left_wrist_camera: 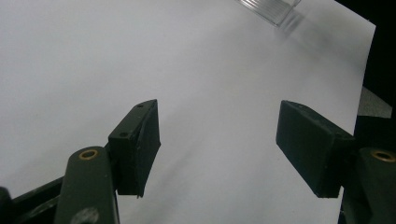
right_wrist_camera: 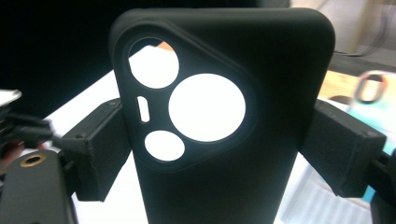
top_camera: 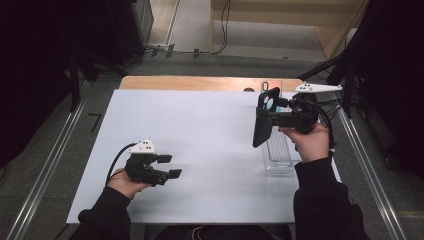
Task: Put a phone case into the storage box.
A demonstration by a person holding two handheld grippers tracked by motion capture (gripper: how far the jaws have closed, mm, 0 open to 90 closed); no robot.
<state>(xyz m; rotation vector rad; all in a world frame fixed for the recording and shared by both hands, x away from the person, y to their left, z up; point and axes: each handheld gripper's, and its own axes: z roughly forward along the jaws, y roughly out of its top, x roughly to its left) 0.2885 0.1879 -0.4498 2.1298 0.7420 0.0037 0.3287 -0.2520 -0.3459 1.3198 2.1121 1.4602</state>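
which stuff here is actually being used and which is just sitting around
In use:
- black phone case, clamped in the right gripper, lifted off the table
- clear tray just below it, likely

Lying about:
- phone at the table's far edge
- left gripper, open, holding nothing

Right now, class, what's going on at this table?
A person works with a claw in each hand. The right claw is shut on a black phone case, held up above the white table near a clear plastic tray. The left claw is open and holds nothing, low over the table.
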